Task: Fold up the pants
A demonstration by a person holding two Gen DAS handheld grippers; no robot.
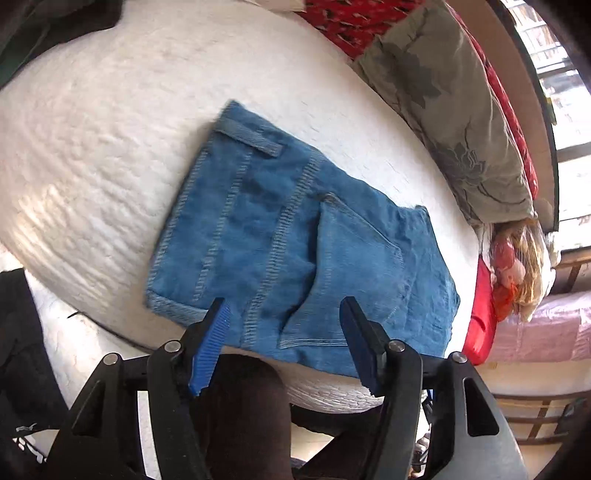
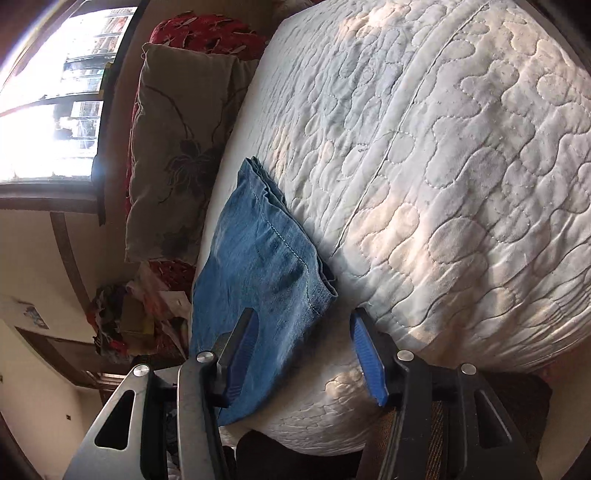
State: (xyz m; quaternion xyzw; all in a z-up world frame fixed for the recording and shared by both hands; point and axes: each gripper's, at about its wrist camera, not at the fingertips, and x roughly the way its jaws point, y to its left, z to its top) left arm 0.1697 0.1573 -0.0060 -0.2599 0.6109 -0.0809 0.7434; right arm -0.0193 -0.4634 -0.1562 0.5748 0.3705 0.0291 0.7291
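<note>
The blue denim pants point(image 1: 295, 229) lie folded into a compact rectangle on the white quilted bed point(image 1: 110, 129), close to its near edge, with a back pocket and seams facing up. My left gripper point(image 1: 284, 301) hovers just above the pants' near edge, jaws open, nothing between the blue pads. In the right wrist view the folded pants point(image 2: 255, 266) show from their end, with layered edges stacked. My right gripper point(image 2: 303, 312) stands open at that near corner; the left finger point(image 2: 243, 332) overlaps the denim, but the pads do not press on it.
A grey-brown flowered pillow point(image 1: 443, 103) point(image 2: 173, 155) and a red patterned blanket point(image 1: 354, 18) lie along the bed's window side. A person's dark-trousered leg point(image 1: 243, 413) is below the left gripper. Dark clothes point(image 1: 44, 22) sit at the far corner. Clutter point(image 2: 122, 321) is piled beside the bed.
</note>
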